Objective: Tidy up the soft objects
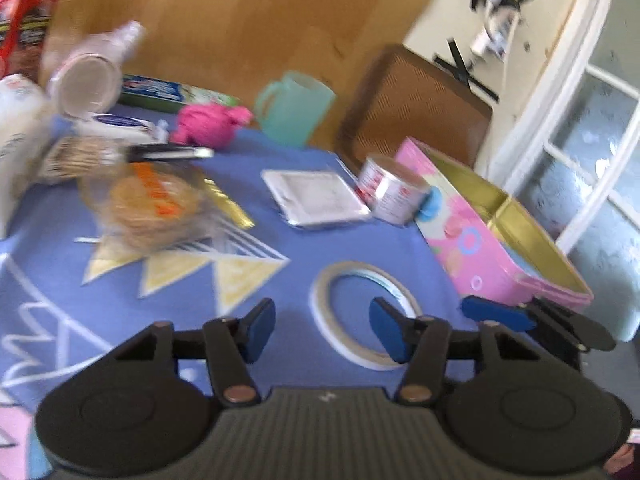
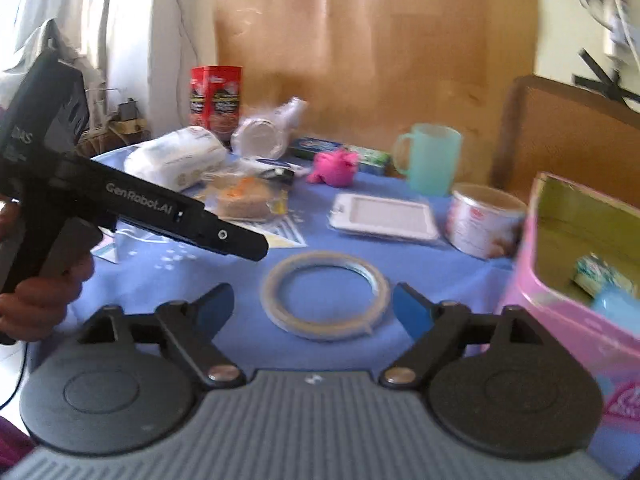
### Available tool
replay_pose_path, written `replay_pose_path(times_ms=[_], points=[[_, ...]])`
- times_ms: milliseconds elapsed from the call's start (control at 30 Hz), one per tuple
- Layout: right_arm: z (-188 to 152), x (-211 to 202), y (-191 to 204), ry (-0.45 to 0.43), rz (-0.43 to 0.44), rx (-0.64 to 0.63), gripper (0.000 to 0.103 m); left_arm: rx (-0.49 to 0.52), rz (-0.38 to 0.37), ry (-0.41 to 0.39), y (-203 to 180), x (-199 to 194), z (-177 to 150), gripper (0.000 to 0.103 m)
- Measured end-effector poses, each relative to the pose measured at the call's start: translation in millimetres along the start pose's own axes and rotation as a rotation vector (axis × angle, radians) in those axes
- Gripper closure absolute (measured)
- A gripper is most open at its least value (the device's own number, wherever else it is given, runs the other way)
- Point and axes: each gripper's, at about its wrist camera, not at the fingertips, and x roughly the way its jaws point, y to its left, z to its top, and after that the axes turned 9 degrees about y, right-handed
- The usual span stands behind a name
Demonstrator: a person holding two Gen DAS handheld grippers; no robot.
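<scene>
Blue tablecloth [image 2: 240, 312] w/ clutter, wood backdrop [image 2: 380, 40]

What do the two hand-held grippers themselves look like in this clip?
Both match: the left hand-held gripper and right hand-held gripper have blue finger pads on black linkages with metal rivets, round black discs and a ribbed grey body. The left one's black housing reads "GenRobot.AI" in white.

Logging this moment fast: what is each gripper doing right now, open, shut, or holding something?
Left gripper: open, holding nothing, above the tape ring.
Right gripper: open, holding nothing, also facing the tape ring.
</scene>
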Motion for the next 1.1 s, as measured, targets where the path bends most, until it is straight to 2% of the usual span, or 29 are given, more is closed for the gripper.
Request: replay_pose_path(times_ms=[100, 133, 167, 200, 267, 300, 433, 533, 633, 800, 867, 900, 967, 1100], points=[[4.0, 18.3, -7.0, 0.065, 0.002, 0.021, 0.014, 0.045, 0.066, 0.038, -16.6, 17.7, 6.4, 0.059], [6.3, 25.6, -9.3, 0.091, 0.014, 0.038, 0.015, 0.056, 0.077, 0.032, -20.7, 21.3, 7.2, 0.065], [7.6, 29.6, -9.3, 0.093, 0.018, 0.039, 0.014, 0.060, 0.073, 0.037, -23.5, 25.0, 7.8, 0.068], [10.1, 31.0, -7.1, 0.091, 0.023, 0.021, 0.020, 0.065, 0.086, 0.034, -27.5, 26.8, 7.4, 0.069], [10.5, 29.0, -2.4, 0.078, 0.022, 0.009, 0.023, 0.088, 0.134, 0.029, -34.7, 26.0, 5.4, 0.069], [8.2, 26.0, -1.2, 0.063, 0.024, 0.013, 0.024, 0.089, 0.136, 0.021, -36.1, 22.4, 5.1, 0.069], [3.3, 0.5, -2.4, -0.054, -0.016, 0.015, 0.025, 0.122, 0.080, -0.053, -52.6, -4.8, 14.8, 0.069], [5.3, -26.0, -10.9, -0.151, -0.098, 0.021, 0.025, 0.210, 0.050, -0.117, -85.9, -15.9, 30.4, 0.069], [4.0, -53.2, -33.6, -0.214, -0.185, 0.066, 0.025, 0.304, -0.005, -0.151, -123.8, -10.7, 46.5, 0.069], [-4.5, -72.6, -79.9, -0.207, -0.309, 0.161, 0.024, 0.399, -0.081, -0.132, -179.0, 27.7, 64.9, 0.069], [-7.6, -69.2, -96.1, -0.182, -0.363, 0.199, 0.023, 0.431, -0.079, -0.105, -196.2, 48.9, 67.0, 0.062], [-8.5, -65.7, -101.8, -0.162, -0.391, 0.212, 0.022, 0.443, -0.064, -0.099, -201.2, 56.0, 65.8, 0.056], [-11.9, -62.8, -111.4, -0.138, -0.447, 0.243, 0.021, 0.452, -0.025, -0.092, -203.5, 63.8, 61.5, 0.055], [-21.1, -74.2, -116.5, -0.194, -0.416, 0.313, 0.022, 0.405, -0.040, -0.095, -177.4, 46.7, 51.2, 0.055]])
